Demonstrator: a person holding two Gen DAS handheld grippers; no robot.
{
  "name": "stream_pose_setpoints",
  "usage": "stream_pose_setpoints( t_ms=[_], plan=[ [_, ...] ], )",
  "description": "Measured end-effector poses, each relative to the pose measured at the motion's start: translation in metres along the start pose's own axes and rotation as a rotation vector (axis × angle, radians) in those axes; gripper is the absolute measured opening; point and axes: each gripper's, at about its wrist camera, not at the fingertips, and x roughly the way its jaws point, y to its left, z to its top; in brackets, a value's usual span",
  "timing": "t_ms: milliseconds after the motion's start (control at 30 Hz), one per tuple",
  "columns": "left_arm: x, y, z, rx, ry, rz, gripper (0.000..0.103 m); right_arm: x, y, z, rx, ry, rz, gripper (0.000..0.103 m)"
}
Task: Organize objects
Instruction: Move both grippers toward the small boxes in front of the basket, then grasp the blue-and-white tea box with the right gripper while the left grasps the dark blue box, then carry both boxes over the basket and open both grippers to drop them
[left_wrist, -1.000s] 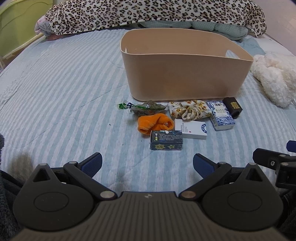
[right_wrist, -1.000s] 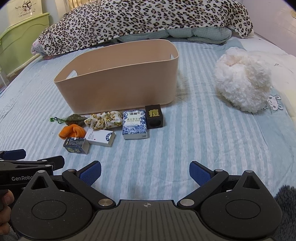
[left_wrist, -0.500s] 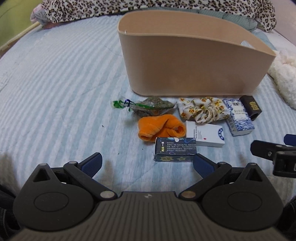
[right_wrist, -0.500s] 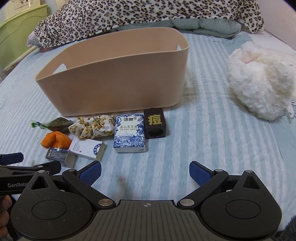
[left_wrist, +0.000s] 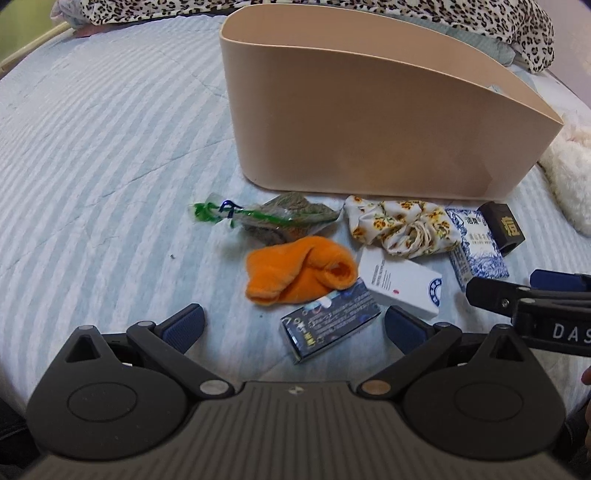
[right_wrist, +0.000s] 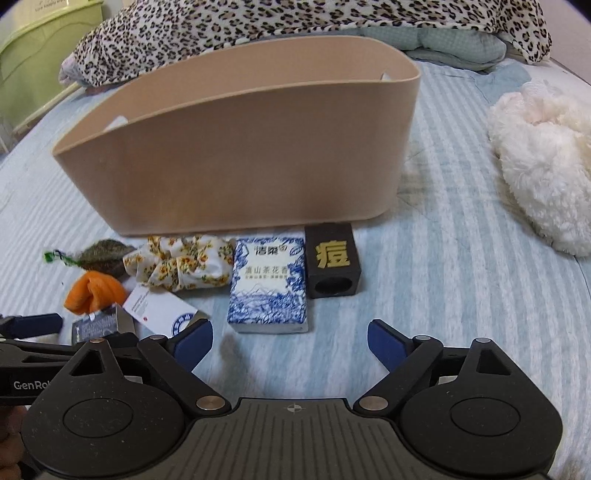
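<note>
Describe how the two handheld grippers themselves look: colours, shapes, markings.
Both are matte black. The left gripper and right gripper each have two round discs, angled link arms with metal pivot pins, blue finger pads and a ribbed grey centre plate. White lettering shows on their sides: "GenRo" on the left, "DAS" on the right.

Tall oval beige plastic bin (left_wrist: 369, 122), plain, no pattern. Quilted bedspread (left_wrist: 92, 147) in pale blue and white stripes. Folded fleece cloth (left_wrist: 299, 269) solid orange. Fabric scrunchie (left_wrist: 402, 225) white with yellow-orange flowers. Tissue pack (right_wrist: 267, 286) blue-and-white landscape print. Small block (right_wrist: 332, 260) black with gold character. Blanket (right_wrist: 258, 26) leopard print. Fluffy plush (right_wrist: 543, 162) cream white.
</note>
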Motion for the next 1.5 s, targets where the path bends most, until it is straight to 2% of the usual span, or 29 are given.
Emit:
stream_pose_setpoints(
  t_ms=[133,267,333,433,500,567,700,933,1100,1233,1333,1500],
  plan=[
    [0.006,-0.006,0.002,0.020,0.006,0.019,0.103,0.004,-0.002,0.003,0.003,0.009,0.011,0.092],
    [0.005,-0.002,0.004,-0.001,-0.011,0.021,0.101,0.009,0.001,0.006,0.012,0.012,0.034,0.088],
    [0.004,-0.001,0.004,-0.007,-0.016,0.020,0.089,0.012,0.003,0.009,0.012,0.006,0.037,0.085],
    [0.000,-0.001,0.004,0.010,-0.025,0.035,0.079,0.015,0.008,0.011,0.001,0.012,0.043,0.072],
    [-0.002,-0.001,0.003,0.018,-0.027,0.040,0.073,0.017,0.011,0.010,-0.007,0.018,0.051,0.055],
    [-0.007,-0.003,0.001,0.024,-0.027,0.042,0.067,0.018,0.012,0.009,-0.015,0.013,0.049,0.045],
    [-0.014,-0.003,-0.003,0.028,-0.031,0.040,0.056,0.014,0.011,0.009,-0.005,0.001,0.060,0.044],
    [-0.018,0.002,-0.007,0.025,-0.047,0.027,0.055,0.003,0.020,0.005,-0.017,-0.004,0.057,0.043],
    [-0.024,0.008,-0.005,0.008,-0.060,0.023,0.055,-0.014,0.022,0.005,-0.009,-0.042,0.049,0.043],
    [-0.042,0.011,-0.001,0.000,-0.104,0.018,0.055,-0.030,0.020,0.009,0.001,-0.081,0.042,0.043],
    [-0.055,0.015,0.003,-0.004,-0.141,0.019,0.055,-0.049,0.004,0.001,0.004,-0.114,0.037,0.043],
    [-0.082,0.024,0.019,-0.005,-0.222,0.053,0.055,-0.070,0.005,0.017,0.013,-0.184,0.025,0.043]
  ],
)
